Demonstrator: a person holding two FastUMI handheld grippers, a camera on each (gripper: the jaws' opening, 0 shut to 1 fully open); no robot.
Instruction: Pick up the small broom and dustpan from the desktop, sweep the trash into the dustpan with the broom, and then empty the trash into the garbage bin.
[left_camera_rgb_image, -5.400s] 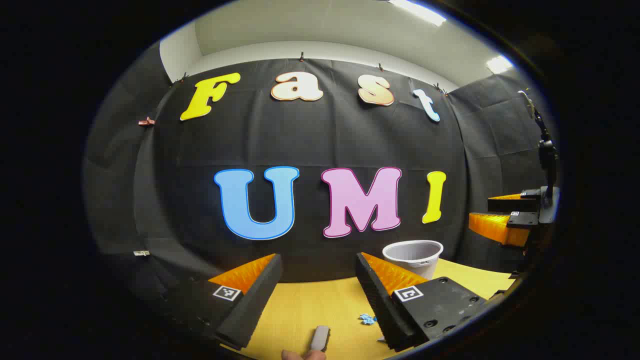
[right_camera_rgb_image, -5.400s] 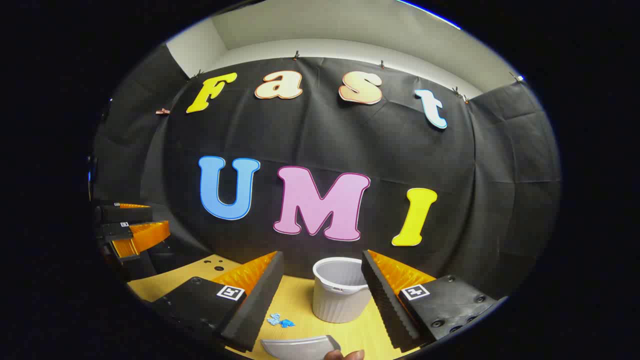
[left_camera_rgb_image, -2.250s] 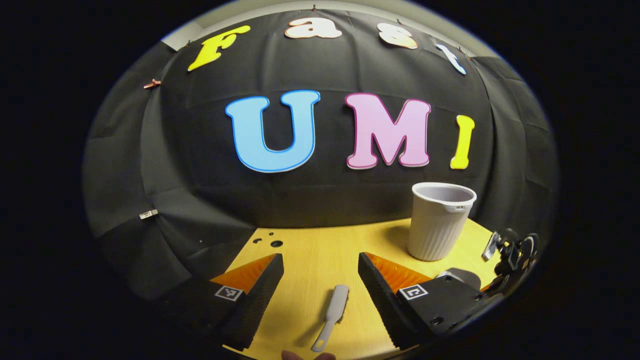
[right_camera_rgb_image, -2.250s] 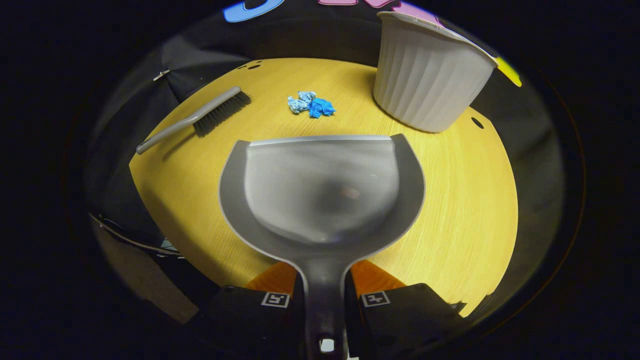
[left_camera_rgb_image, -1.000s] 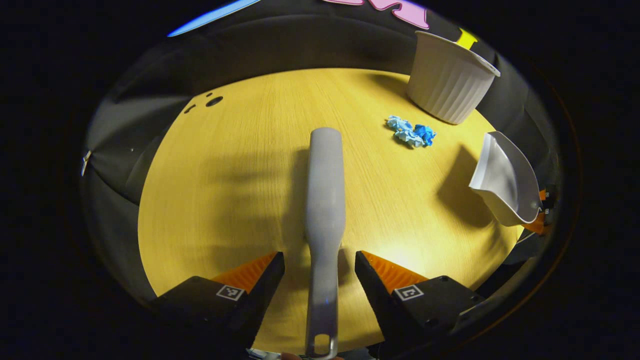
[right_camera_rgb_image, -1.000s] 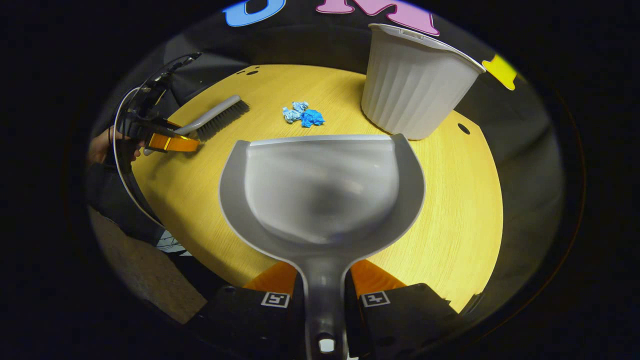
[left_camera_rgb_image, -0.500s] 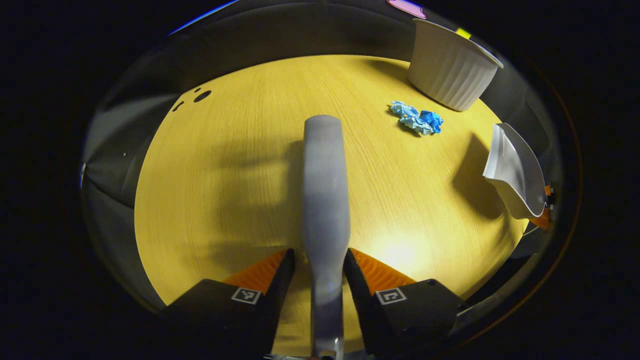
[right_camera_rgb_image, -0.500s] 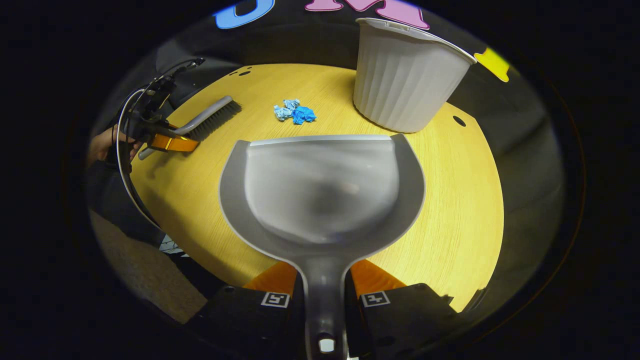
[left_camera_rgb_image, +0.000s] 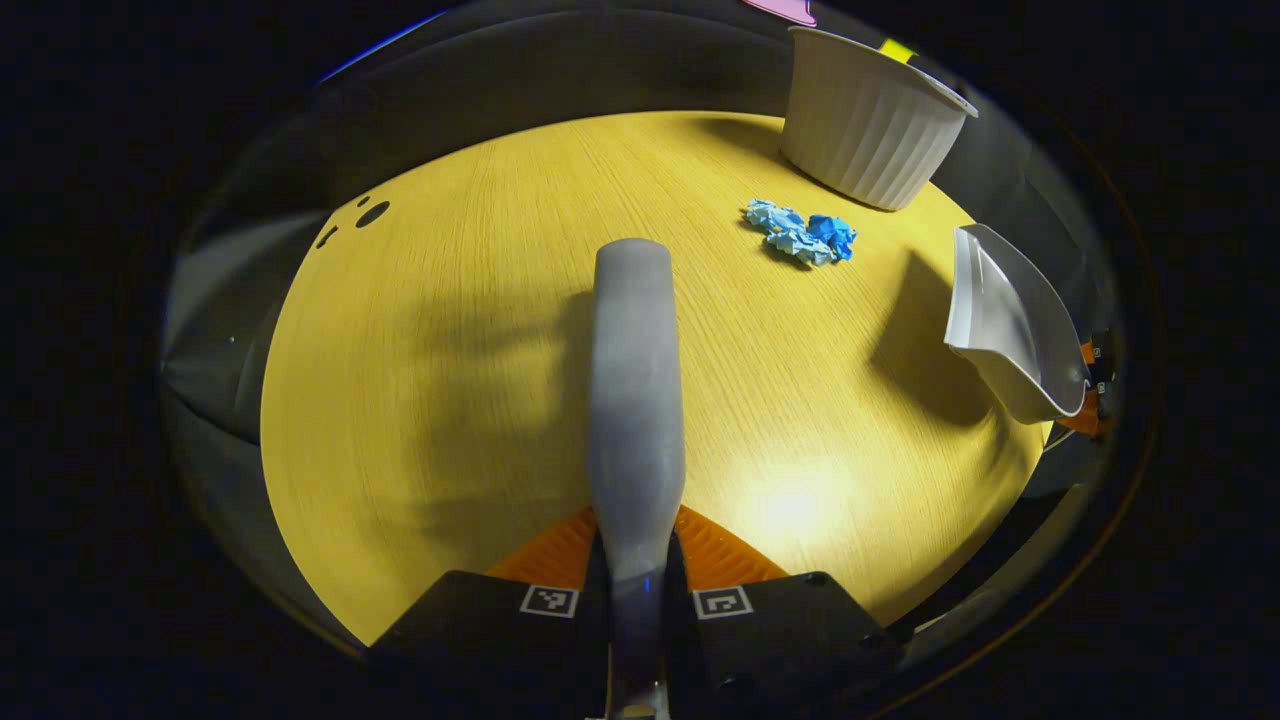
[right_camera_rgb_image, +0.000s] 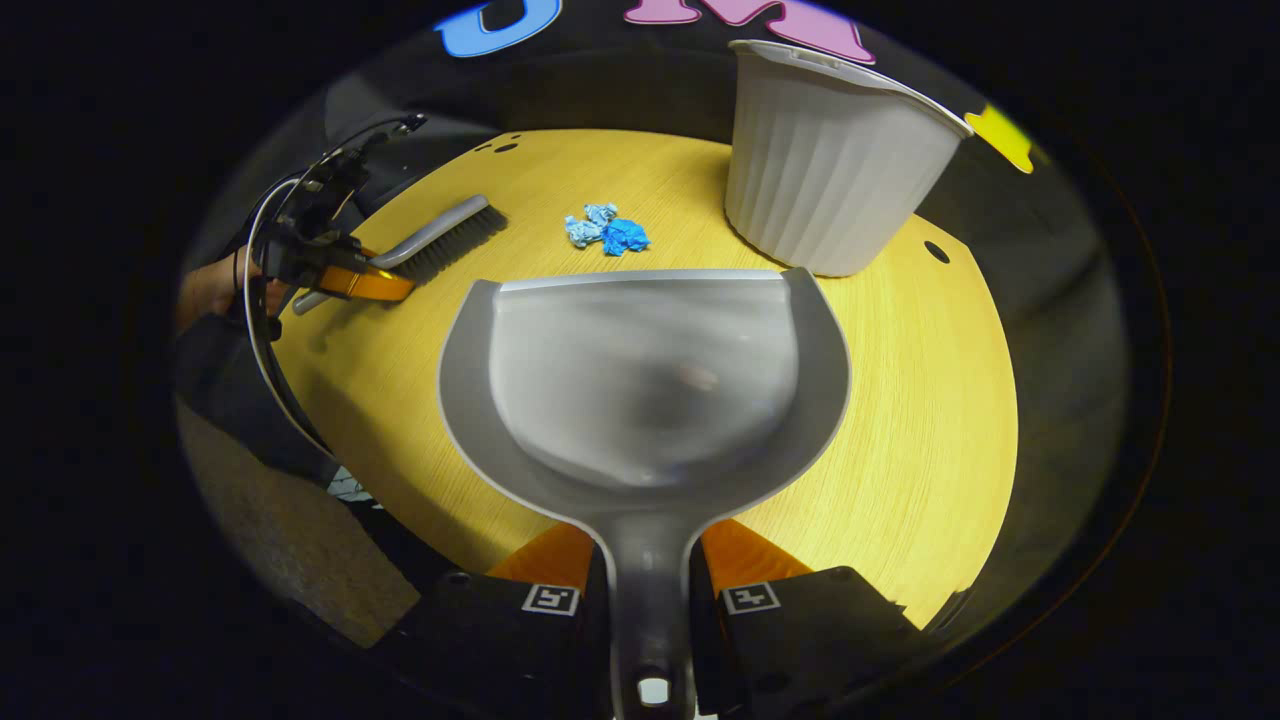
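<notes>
The left gripper (left_camera_rgb_image: 636, 560) is clamped on the broom's (left_camera_rgb_image: 634, 380) handle; the right gripper (right_camera_rgb_image: 648, 575) pinches the handle of the dustpan (right_camera_rgb_image: 645, 380). Pickup looks done; sweeping and emptying remain. The dustpan is empty, with the blue crumpled trash (right_camera_rgb_image: 607, 232) on the desktop (right_camera_rgb_image: 900, 400) just beyond its lip. The white garbage bin (right_camera_rgb_image: 825, 190) stands far right, its inside hidden.

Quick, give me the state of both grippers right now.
Left gripper: shut on the broom handle.
Right gripper: shut on the dustpan handle.
</notes>
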